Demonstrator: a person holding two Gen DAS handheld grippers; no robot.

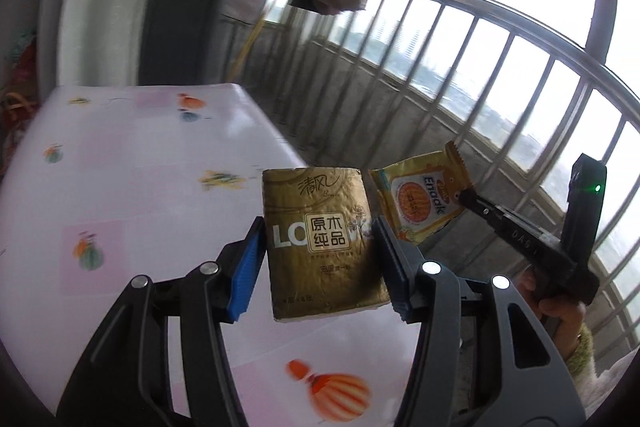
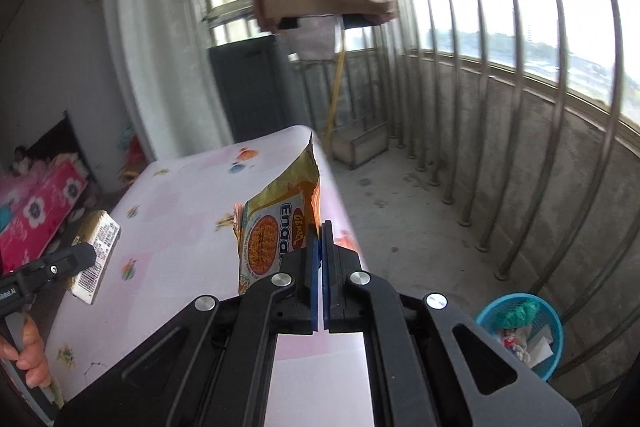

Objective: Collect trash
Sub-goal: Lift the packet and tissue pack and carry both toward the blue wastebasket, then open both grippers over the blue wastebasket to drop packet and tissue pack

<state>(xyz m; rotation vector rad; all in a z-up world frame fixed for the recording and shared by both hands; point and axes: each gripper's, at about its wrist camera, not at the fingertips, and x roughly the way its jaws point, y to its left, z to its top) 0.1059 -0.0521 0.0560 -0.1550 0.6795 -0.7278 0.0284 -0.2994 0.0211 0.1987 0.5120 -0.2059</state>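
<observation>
On the left, the left gripper point(image 1: 318, 259) has its blue pads point(image 1: 245, 273) closed about halfway on a gold tissue pack point(image 1: 322, 243), pressing its two long sides and carrying it clear above the pink-patterned table point(image 1: 120, 167). The pack looks light and soft: a thin, glossy plastic skin over folded paper, so it should give under pressure and could slide in the pads if squeezed only at a corner; the grip across its middle, where the bulk is thickest, seems the safest place. Further right, the right gripper point(image 2: 321, 259) has its fingers pinched fully together on one edge of a yellow noodle wrapper point(image 2: 276, 227), which stands up from the jaws, also lifted off the table. The wrapper appears nearly weightless, crinkly and slick, with no stiffness of its own, so it will likely flap and bend as it travels; a hold well in from the crimped edge should resist slipping better than the very rim. Farthest right, down on the concrete floor beside the railing point(image 2: 520, 107), sits a blue basket point(image 2: 554, 359) already holding scraps, a probable drop point for both
</observation>
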